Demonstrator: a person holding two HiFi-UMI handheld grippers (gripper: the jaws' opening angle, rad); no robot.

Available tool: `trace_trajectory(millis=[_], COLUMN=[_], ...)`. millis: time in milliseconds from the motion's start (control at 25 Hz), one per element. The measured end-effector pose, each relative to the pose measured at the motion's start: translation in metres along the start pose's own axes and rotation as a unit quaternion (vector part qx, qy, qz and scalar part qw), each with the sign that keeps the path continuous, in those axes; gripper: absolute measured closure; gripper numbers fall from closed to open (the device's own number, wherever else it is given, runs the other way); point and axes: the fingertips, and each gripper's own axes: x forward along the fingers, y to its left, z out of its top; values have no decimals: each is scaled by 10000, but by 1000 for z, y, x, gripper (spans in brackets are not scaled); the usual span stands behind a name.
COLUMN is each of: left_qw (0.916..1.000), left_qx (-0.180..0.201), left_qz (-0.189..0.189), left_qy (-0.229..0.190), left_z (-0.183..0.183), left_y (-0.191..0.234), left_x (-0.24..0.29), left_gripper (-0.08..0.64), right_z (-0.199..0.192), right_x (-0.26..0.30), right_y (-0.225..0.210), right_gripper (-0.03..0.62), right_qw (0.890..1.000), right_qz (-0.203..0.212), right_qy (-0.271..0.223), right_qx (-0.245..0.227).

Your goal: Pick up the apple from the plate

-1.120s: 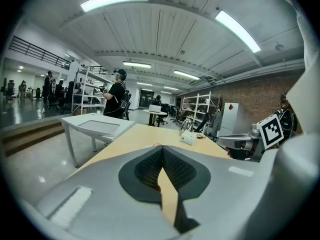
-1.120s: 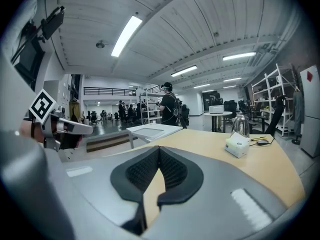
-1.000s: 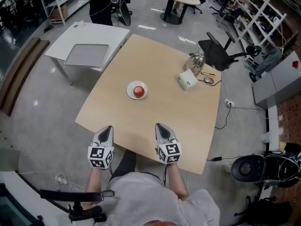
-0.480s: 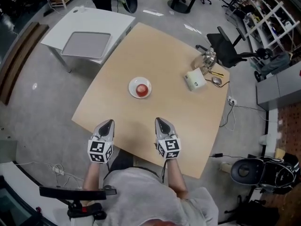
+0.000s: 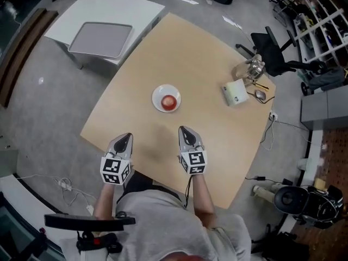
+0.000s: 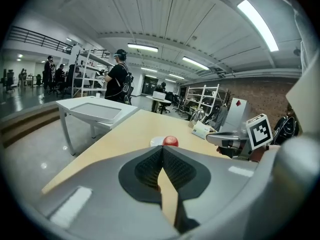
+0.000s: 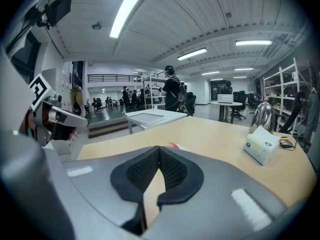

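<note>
Apple (image 5: 169, 101) lay alone on the white plate (image 5: 159, 93), near the middle of the bench (image 5: 212, 140). Left gripper (image 5: 126, 137) and right gripper (image 5: 184, 130) hovered over the bench's near edge, well apart from the plate. Fingers of both were pressed together, gripping nothing.

Open lab hall: metal shelving (image 7: 285, 89), office chair (image 5: 272, 48), ceiling strip light (image 7: 123, 13), concrete floor (image 5: 43, 80).

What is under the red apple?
A white plate sits under the apple, on the wooden table. The plate's middle is hidden beneath the apple.
</note>
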Motion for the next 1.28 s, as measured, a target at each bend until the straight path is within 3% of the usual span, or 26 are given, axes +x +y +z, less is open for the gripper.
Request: trace_trajectory(millis=[320,520,960,1280], left_qw=[9997,9995,9987,9976], left_qx=[-175,-228,-325,-477], left_qz=[91,96,214,300], left_qy=[146,215,318,412], left_z=[-12,-14,-19,-25], left_y=[11,15,26,36], left_x=[11,20,27,34], left_gripper=[540,540,540,540], right_z=[-9,-11,-28,-37], right_x=[45,70,110,132], right_y=[-11,-15,-14,-17], right_gripper=[583,546,399,305], right_qw=[9993,9975,9945,9937], right_qz=[115,191,482,477], right_qy=[243,419,602,644], right_qx=[-274,-545,-714,-788])
